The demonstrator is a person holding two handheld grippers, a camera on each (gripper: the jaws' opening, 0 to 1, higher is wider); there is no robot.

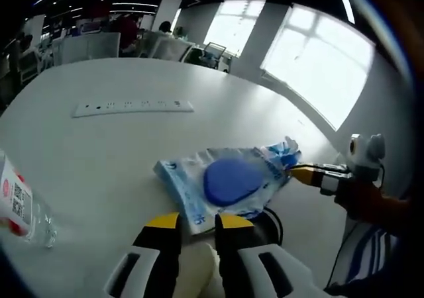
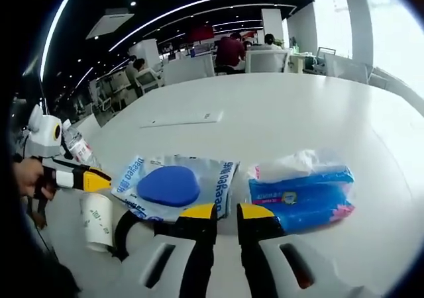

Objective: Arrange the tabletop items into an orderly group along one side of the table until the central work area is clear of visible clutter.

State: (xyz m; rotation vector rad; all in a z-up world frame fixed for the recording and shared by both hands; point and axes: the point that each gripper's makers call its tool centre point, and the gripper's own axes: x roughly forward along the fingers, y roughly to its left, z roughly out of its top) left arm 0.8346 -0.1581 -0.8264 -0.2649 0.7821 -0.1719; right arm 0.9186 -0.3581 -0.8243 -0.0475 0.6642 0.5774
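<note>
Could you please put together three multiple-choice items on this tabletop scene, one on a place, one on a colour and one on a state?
1. Where does the power strip lie?
A. On the white table, beyond the plastic bag
B. Inside the plastic bag
C. On a chair

2. What colour is the round object inside the plastic bag?
A. Red
B. Blue
C. Green

3. How does the left gripper stand?
A. Shut on the bottle
B. Lifting the tissue pack
C. Jaws slightly apart at the edge of the bag, holding nothing

Answers:
1. A, the strip lies flat on the bare table past the bag.
2. B, it shows blue in both views.
3. C, a gap shows between the yellow tips.
</note>
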